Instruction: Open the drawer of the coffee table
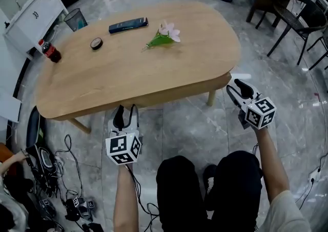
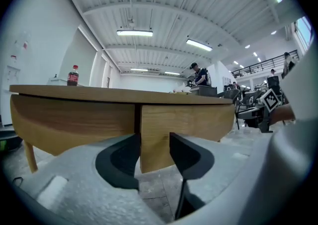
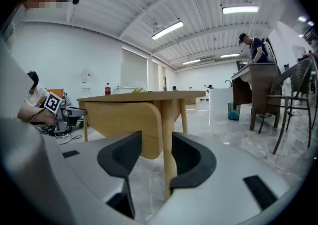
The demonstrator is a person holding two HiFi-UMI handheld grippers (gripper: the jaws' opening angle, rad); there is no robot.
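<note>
I'm at the approach step: left claw (image 1: 126,115) and right claw (image 1: 238,90) both spread, empty. The drawer (image 2: 186,117) looks shut, I think; next I grip its front.

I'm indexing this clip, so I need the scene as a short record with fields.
setting: a person facing a wooden table
on table: bottle, remote, flower, round black item
left gripper: open, empty, low before the table's near edge
right gripper: open, empty, near the table's right end
drawer: front panel under the top seems shut; neither gripper touches it
</note>
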